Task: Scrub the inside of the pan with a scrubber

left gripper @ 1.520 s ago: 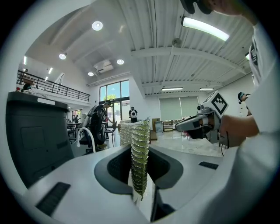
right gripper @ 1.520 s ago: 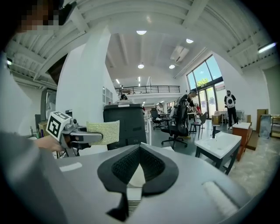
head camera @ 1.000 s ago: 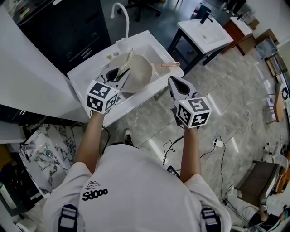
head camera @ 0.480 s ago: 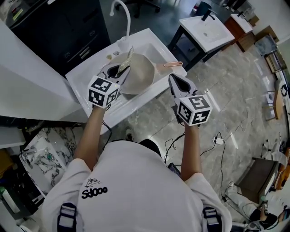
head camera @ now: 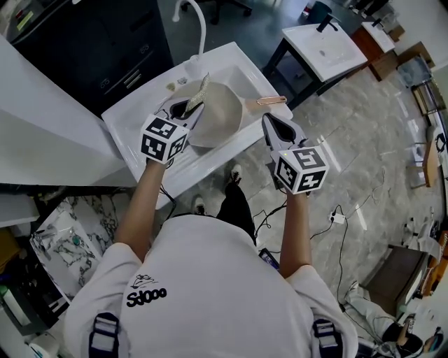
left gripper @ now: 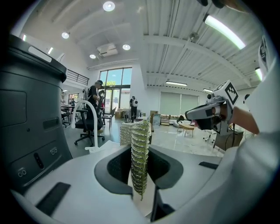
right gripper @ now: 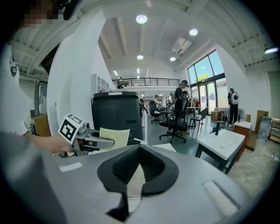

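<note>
A beige pan (head camera: 222, 117) lies in the white sink (head camera: 136, 106), its copper handle (head camera: 271, 101) pointing right over the rim. My left gripper (head camera: 192, 106) hovers over the pan's left side, shut on a flat yellow-green scrubber (head camera: 202, 89) that stands upright between the jaws. In the left gripper view the scrubber (left gripper: 140, 157) rises from the closed left gripper (left gripper: 139, 151). My right gripper (head camera: 270, 124) hangs just outside the sink's front right corner, below the handle, shut with nothing held. In the right gripper view the right gripper (right gripper: 140, 151) looks across at the scrubber (right gripper: 114, 136).
A curved white faucet (head camera: 198, 21) rises behind the sink. A dark cabinet (head camera: 105, 42) stands at the back left. A second white basin table (head camera: 325, 45) is to the upper right. Cables (head camera: 336, 220) trail on the tiled floor.
The left gripper with the scrubber has drifted slightly up and right over the pan. The right gripper has barely moved. The person's leg has stepped forward.
</note>
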Demonstrator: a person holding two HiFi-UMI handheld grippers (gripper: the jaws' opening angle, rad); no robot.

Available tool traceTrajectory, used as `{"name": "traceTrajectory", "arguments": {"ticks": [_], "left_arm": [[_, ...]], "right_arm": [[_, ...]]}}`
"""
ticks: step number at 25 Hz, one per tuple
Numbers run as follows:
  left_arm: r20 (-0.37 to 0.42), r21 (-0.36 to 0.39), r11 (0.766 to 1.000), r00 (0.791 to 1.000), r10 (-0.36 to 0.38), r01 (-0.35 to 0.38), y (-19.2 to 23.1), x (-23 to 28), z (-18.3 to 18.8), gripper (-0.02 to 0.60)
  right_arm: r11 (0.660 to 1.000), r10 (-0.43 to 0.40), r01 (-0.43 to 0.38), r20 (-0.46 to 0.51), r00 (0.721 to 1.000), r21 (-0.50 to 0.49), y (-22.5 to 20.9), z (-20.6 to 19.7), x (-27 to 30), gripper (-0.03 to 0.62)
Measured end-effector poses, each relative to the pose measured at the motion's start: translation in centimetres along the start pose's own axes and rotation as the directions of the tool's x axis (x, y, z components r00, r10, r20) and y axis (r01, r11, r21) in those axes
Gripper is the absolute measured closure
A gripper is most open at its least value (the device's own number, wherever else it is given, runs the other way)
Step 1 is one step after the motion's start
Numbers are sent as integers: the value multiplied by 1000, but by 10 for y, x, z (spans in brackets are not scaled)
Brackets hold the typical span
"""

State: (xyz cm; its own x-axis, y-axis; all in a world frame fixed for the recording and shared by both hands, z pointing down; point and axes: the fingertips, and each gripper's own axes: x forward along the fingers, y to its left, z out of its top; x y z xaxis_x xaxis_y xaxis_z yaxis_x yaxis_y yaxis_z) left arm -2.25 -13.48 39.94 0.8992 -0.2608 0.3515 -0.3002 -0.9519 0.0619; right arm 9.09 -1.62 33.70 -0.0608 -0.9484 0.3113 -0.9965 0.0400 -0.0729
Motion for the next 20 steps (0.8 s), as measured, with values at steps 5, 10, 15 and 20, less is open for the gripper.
{"name": "traceTrajectory", "arguments": {"ticks": [5,10,15,20], "left_arm": [[-38,-16,1000,999,9,-9,7,19,-12,515],[-88,-28,1000,996,12,-14,16,44,-23,515],[-154,-39,999,988,24,-31,25,72,-40,515],[-198,-33,999,980,34,-42,36,102,-57,515]], "right_arm": [[1000,-1,1,-17,1000,-6,-19,-3,14,585],[1000,15,-15,-34,999,6,-36,-6,35,584],[998,61,-59,-66,996,27,-50,-17,61,583],[995,86,-81,-84,993,55,-65,-28,86,584]]}}
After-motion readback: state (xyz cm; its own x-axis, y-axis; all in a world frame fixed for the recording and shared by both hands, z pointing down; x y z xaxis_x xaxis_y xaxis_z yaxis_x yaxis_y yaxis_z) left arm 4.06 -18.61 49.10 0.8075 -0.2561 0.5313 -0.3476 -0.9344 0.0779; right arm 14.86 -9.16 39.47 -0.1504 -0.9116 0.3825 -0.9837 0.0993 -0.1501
